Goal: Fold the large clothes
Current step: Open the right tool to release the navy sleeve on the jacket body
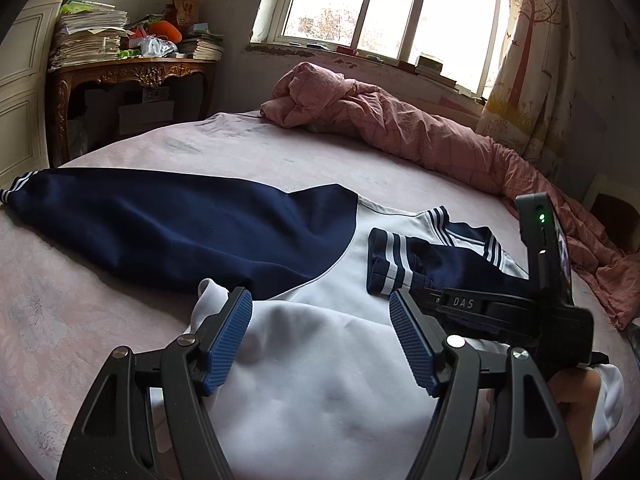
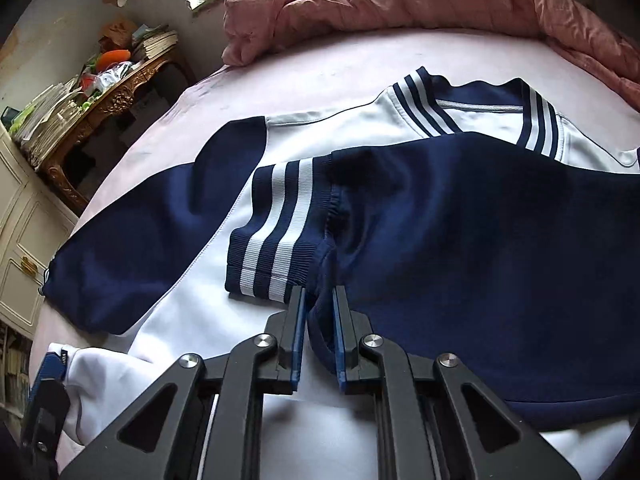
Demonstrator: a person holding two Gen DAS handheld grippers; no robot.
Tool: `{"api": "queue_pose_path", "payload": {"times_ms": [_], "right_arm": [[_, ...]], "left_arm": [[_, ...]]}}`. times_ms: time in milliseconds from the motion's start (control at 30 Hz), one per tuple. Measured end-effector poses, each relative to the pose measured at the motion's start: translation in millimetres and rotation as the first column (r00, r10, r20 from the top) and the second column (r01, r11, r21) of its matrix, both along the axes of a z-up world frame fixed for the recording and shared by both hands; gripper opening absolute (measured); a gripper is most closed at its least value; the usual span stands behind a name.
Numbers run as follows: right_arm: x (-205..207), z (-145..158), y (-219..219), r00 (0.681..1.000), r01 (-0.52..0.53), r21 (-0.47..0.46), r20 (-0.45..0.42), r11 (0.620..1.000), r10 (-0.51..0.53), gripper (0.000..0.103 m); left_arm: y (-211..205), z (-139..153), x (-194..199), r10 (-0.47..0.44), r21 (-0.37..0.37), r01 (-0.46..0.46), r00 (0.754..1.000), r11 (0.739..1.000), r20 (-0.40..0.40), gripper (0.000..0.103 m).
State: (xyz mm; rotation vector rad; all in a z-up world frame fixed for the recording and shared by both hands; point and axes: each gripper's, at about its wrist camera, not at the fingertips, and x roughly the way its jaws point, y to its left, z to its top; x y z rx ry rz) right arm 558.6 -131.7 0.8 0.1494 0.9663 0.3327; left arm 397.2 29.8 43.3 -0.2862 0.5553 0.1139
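A white and navy jacket (image 1: 320, 380) lies flat on the bed. One navy sleeve (image 1: 160, 224) stretches out to the left. The other navy sleeve (image 2: 480, 240) is folded across the white body, its striped cuff (image 2: 276, 232) lying on the chest. My right gripper (image 2: 319, 320) is shut on the navy sleeve just behind that cuff, with a fold of fabric pinched between the blue pads. My left gripper (image 1: 320, 300) hovers open over the white body near the hem, with nothing gripped. The right gripper's black housing (image 1: 512, 308) shows beside it.
A bunched pink quilt (image 1: 400, 128) runs along the far and right sides of the pink sheet (image 1: 240, 152). An ornate wooden table (image 1: 132, 72) piled with papers stands at the back left. A window (image 1: 392, 4) and a curtain (image 1: 528, 60) are behind the bed.
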Motion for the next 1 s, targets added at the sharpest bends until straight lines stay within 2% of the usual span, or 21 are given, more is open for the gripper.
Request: {"api": "queue_pose_path", "payload": {"times_ms": [33, 100, 167, 233, 300, 433, 567, 733, 900, 1000], "right_arm": [[-1, 1, 0, 1.0, 0.002, -0.003, 0.002, 1.0, -0.002, 0.021], [-3, 4, -1, 1.0, 0.02, -0.025, 0.017, 0.999, -0.02, 0.038], [-7, 10, -2, 0.998, 0.046, -0.069, 0.055, 0.997, -0.042, 0.048], [-11, 18, -3, 0.993, 0.074, -0.112, 0.103, 0.991, -0.063, 0.049], [-13, 25, -9, 0.988, 0.105, -0.116, 0.126, 0.988, -0.091, 0.054], [-13, 39, -16, 0.975, 0.163, -0.129, 0.174, 0.978, -0.139, 0.056], [-16, 48, -23, 0.973, 0.154, -0.116, 0.189, 0.981, -0.131, 0.061], [-13, 53, -30, 0.981, 0.135, -0.066, 0.149, 0.989, -0.125, 0.061], [-26, 73, -32, 0.962, 0.193, -0.106, 0.218, 0.975, -0.167, 0.061], [-44, 95, -30, 0.939, 0.208, -0.105, 0.3, 0.972, -0.168, 0.061]], "left_arm": [[-1, 0, 0, -0.005, 0.003, 0.005, 1.0, 1.0, 0.003, 0.07], [-2, 2, -1, -0.014, 0.011, 0.014, 1.0, 1.0, 0.013, 0.07], [-3, 4, -2, -0.017, 0.015, 0.017, 1.0, 1.0, 0.023, 0.07], [-4, 4, -3, -0.02, 0.019, 0.02, 0.999, 1.0, 0.029, 0.07], [-6, 5, -2, -0.015, 0.033, 0.014, 0.999, 0.999, 0.03, 0.07], [-12, 4, 0, -0.012, 0.064, 0.01, 0.999, 0.998, 0.03, 0.07], [-22, 4, -2, 0.014, 0.158, -0.02, 0.999, 0.987, 0.04, 0.071], [-19, 4, -2, -0.027, 0.1, 0.023, 0.999, 0.995, 0.041, 0.073], [-16, 6, -3, -0.02, 0.09, 0.014, 0.998, 0.996, 0.06, 0.073], [-16, 11, -5, -0.033, 0.108, 0.022, 0.994, 0.994, 0.1, 0.074]]}}
